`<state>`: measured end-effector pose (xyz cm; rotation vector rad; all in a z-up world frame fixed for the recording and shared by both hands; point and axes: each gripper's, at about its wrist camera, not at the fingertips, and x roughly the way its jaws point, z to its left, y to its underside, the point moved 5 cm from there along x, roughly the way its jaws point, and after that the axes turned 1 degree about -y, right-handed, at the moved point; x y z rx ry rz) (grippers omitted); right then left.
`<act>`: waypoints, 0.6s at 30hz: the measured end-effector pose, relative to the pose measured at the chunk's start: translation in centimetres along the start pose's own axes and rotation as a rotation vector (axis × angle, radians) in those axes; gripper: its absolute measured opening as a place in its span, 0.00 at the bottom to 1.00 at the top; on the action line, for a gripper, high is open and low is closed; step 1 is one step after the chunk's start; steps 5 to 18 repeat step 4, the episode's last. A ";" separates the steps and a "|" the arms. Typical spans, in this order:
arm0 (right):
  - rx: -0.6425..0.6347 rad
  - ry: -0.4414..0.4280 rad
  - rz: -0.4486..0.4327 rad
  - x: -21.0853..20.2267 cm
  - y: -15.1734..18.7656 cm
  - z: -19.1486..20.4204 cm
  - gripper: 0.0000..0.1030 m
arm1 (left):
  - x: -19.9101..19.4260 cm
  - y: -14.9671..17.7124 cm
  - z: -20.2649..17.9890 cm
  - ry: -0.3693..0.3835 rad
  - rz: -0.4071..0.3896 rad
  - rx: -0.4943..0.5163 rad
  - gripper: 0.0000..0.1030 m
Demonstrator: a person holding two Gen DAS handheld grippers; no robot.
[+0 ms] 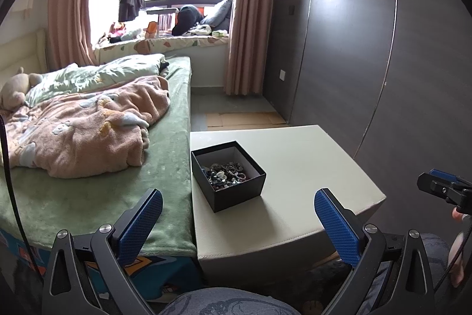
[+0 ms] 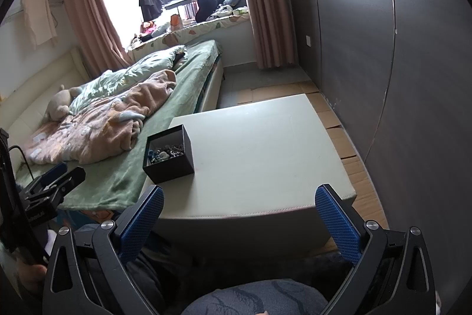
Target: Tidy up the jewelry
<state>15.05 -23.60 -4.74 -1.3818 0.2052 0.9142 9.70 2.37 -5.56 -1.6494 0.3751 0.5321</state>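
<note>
A small black open box (image 1: 228, 176) (image 2: 169, 153) stands on the left part of a pale square table (image 1: 309, 167) (image 2: 259, 143), close to the bed. Inside lies a tangle of bead bracelets and other jewelry (image 1: 227, 171) (image 2: 166, 152). My left gripper (image 1: 239, 205) is open, held low in front of the table's near edge, with the box just beyond its fingers and nothing between them. My right gripper (image 2: 239, 202) is also open and empty, back from the near table edge, right of the box. Each gripper shows at the other view's edge (image 1: 442, 188) (image 2: 56, 179).
A bed (image 1: 97, 138) (image 2: 124, 120) with a green sheet and a pink blanket abuts the table's left side. A dark wardrobe wall (image 1: 398, 64) (image 2: 413, 49) runs along the right. Flattened cardboard (image 2: 348, 143) covers the floor between them. A person's knee (image 2: 265, 297) is below the grippers.
</note>
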 end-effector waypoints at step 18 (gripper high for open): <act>0.004 0.002 0.009 0.3 0.1 -0.2 1.00 | 0.3 0.0 0.2 -0.002 -0.006 -0.003 1.00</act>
